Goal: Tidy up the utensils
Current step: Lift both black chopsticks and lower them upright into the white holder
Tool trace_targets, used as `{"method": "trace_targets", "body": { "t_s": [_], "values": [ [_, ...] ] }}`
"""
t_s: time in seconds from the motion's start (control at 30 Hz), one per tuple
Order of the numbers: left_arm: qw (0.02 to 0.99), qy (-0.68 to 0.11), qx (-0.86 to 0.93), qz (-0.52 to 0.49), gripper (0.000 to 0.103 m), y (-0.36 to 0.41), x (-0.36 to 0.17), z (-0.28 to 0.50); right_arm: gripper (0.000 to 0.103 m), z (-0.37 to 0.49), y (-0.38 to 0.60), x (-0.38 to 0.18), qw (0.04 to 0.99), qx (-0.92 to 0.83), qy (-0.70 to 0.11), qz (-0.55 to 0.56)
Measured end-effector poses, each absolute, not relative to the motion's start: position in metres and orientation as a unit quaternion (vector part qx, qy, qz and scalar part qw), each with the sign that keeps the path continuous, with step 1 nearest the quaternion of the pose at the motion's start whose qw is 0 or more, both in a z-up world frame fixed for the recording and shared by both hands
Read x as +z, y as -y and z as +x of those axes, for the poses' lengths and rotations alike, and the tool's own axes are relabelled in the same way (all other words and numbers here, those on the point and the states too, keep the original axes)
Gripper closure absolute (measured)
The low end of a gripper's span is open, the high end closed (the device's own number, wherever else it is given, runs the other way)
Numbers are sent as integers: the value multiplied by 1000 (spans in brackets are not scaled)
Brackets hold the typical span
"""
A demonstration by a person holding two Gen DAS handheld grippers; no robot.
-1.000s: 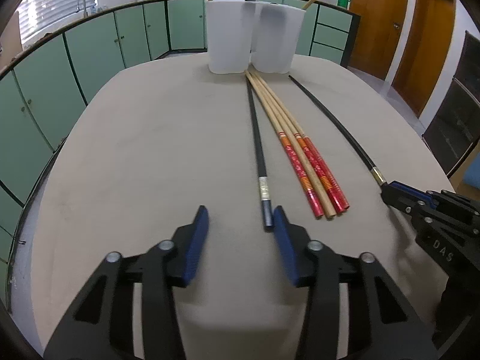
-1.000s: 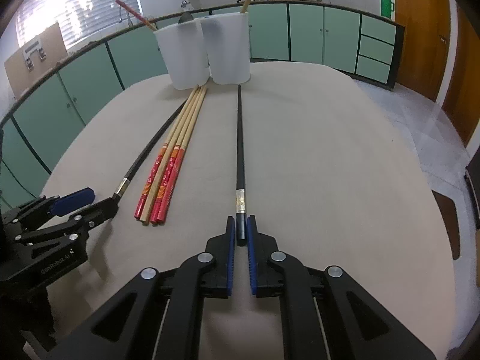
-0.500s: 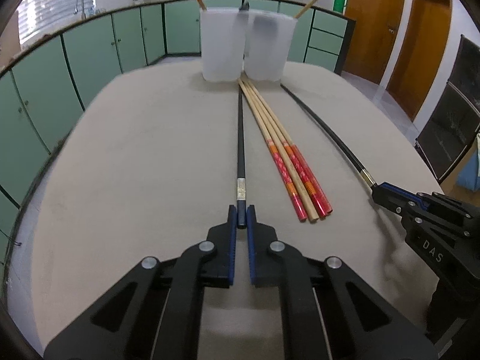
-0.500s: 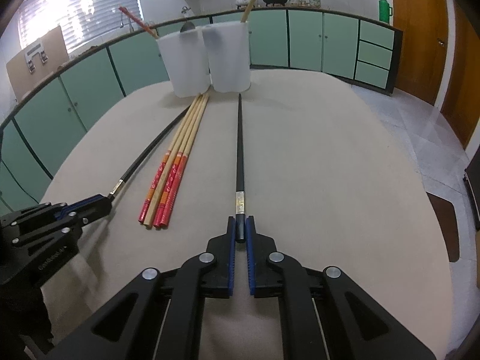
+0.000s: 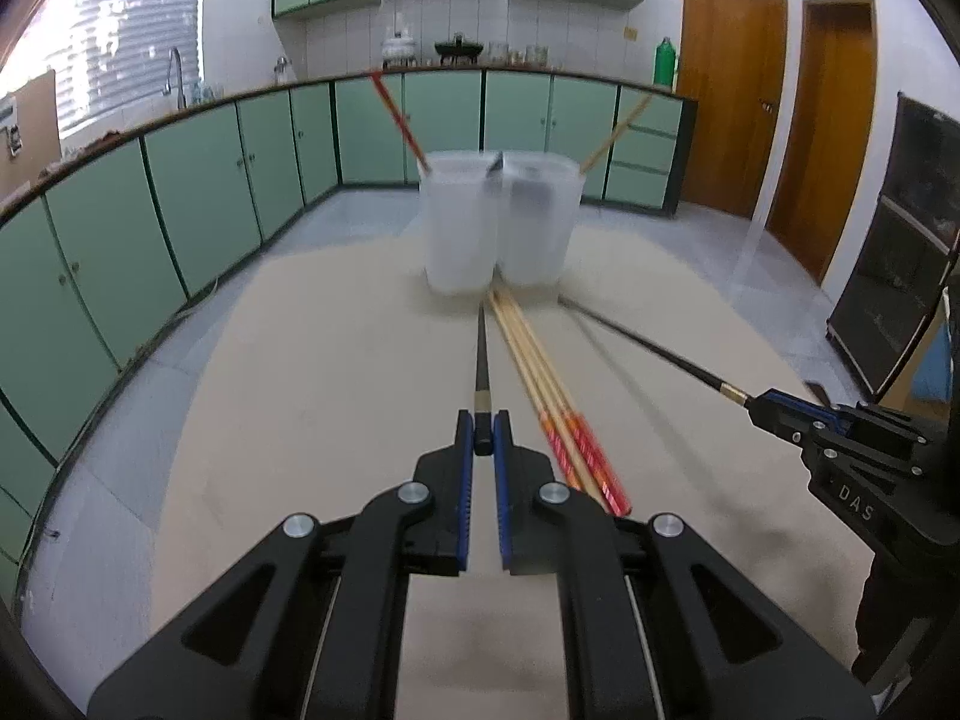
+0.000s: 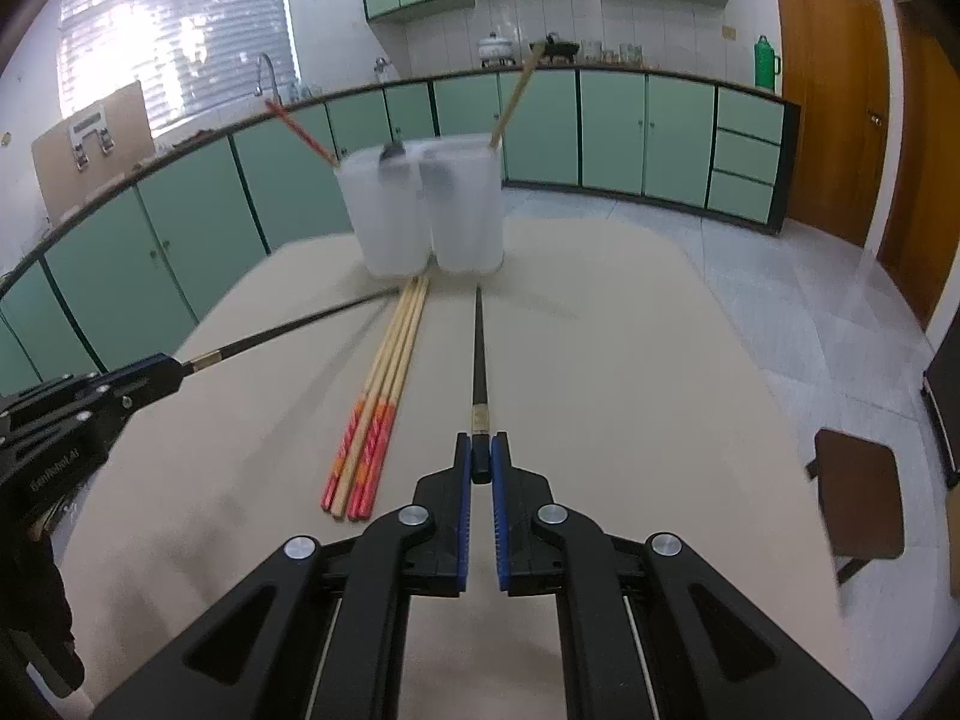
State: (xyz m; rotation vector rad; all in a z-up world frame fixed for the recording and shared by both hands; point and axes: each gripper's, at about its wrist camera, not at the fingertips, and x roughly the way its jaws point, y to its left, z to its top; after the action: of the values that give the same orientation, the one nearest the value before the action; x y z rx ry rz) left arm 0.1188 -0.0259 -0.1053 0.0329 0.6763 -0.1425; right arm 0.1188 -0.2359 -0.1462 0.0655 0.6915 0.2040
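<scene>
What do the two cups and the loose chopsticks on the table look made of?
Cups: frosted translucent plastic, probably; dark shapes inside show through. Loose chopsticks: pale wood or bamboo by their matte tan shafts, with glossy red-orange patterned ends.
</scene>
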Motion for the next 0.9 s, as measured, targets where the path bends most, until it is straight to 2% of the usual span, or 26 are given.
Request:
{"method": "trace_targets", "body": {
  "t_s": [0.53, 0.9],
  "values": [
    [964, -243, -103, 2, 97, 23, -17, 143, 97, 153, 240, -51, 950, 144, -273, 41],
    [963, -235, -128, -3, 97, 26, 0, 163, 97, 186, 224, -6, 946, 186, -264, 17]
  ]
}}
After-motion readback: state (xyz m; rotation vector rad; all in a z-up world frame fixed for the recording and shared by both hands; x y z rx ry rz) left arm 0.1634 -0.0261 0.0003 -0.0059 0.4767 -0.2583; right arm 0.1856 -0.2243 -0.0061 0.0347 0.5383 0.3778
